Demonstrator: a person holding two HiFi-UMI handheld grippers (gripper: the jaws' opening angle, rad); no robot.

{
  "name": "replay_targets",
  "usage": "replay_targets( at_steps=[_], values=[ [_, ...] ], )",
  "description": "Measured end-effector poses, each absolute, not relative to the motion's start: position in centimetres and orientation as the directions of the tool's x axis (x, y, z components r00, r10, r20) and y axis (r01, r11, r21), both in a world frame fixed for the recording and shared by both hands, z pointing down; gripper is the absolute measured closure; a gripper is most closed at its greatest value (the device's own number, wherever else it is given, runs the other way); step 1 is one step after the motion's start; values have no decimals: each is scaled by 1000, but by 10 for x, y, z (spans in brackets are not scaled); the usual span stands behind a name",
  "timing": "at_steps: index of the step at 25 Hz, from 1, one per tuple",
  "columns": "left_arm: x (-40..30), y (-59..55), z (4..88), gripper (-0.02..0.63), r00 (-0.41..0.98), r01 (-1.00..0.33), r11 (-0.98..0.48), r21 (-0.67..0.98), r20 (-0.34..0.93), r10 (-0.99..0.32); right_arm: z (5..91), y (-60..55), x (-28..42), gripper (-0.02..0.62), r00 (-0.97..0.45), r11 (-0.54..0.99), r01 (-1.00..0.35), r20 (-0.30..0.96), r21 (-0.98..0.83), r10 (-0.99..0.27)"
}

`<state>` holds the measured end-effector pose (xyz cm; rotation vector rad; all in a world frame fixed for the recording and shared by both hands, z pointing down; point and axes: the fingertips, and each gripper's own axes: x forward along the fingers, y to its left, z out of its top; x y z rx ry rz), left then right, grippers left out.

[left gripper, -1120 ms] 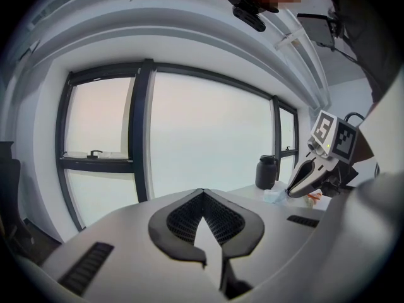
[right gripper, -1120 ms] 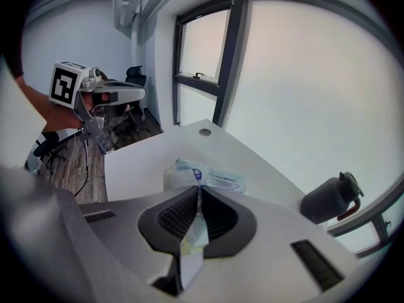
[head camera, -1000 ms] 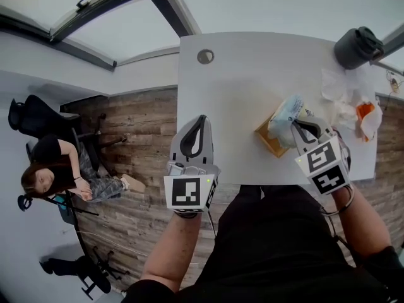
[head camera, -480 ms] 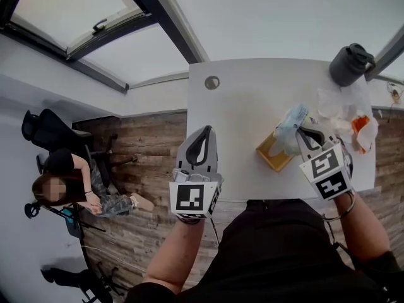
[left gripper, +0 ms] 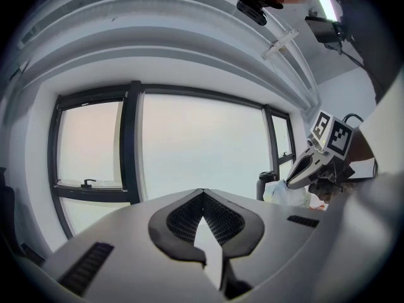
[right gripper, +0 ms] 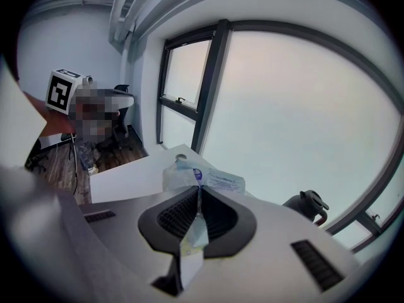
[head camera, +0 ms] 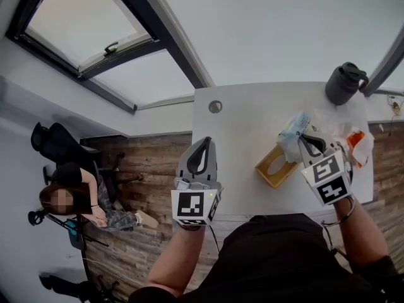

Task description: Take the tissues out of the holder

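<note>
Pinching the tissue pack by a thin fold of its clear wrapper, the right gripper has its jaws closed nearly flat on the film, and the bulk of the pack sticks out beyond the tips. Seen from the head view, the pack hangs over the far corner of the wooden holder, which sits on the white tabletop. From this angle I cannot tell whether the pack's lower end is clear of the holder's rim. The left gripper hovers over the tabletop's near left edge, well apart from the holder, its jaws closed tip to tip on nothing. The step in hand looks like the lift-out. It calls for a straight upward pull until the whole pack is plainly above the rim, and only then a move sideways. A slanted pull would likely catch the pack on the wall and drag or tip the light holder. The hold is only on slippery film, so a slow, steady pull suits it better than a jerk. The free left gripper could press on the holder's near wall to steady it. A bare patch of tabletop, away from the crumpled wrappers beside the dark jug, seems the best place to set the pack down.
</note>
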<state>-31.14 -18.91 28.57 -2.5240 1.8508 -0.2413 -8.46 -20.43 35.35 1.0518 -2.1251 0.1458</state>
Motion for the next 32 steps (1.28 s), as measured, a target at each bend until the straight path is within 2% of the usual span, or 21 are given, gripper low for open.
replay_targets(
  at_steps=[32],
  values=[
    [-283,-216,200,603,324,-934,-324,-150,29,-946,240,-242,-42,575,-393,528,-817,444,232,-805]
  ],
)
